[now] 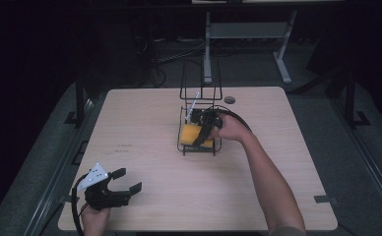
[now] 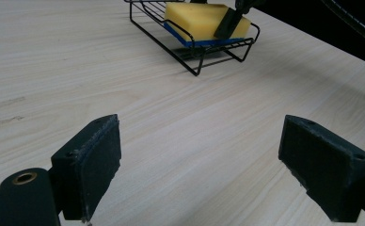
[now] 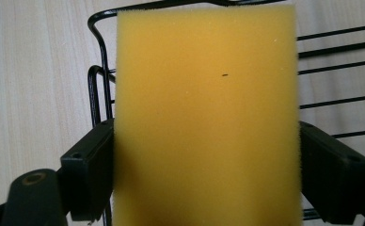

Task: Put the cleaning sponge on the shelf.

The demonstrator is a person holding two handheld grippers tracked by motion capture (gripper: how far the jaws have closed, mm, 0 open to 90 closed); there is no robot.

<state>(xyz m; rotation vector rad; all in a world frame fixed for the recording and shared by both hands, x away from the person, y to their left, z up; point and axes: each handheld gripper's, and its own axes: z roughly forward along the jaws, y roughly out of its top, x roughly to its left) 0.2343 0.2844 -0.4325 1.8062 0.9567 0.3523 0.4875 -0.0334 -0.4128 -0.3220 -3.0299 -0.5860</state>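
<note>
A yellow sponge (image 1: 191,132) with a blue underside lies flat in a black wire rack (image 1: 183,146) near the middle of the table. My right gripper (image 1: 199,139) reaches down into the rack. In the right gripper view its jaws stand wide on either side of the sponge (image 3: 204,108), at its edges and without squeezing it, with the rack's wires (image 3: 99,70) behind. My left gripper (image 1: 129,179) rests open near the front left edge, nothing between its pads (image 2: 93,160). From there the sponge (image 2: 199,20) and rack (image 2: 190,59) show far ahead.
The rack has a tall wire back (image 1: 201,78), and a white stick (image 1: 194,104) leans in it. A round grey grommet (image 1: 230,100) sits in the wooden table (image 1: 144,123) behind the rack. A metal stand (image 1: 248,34) is on the floor beyond.
</note>
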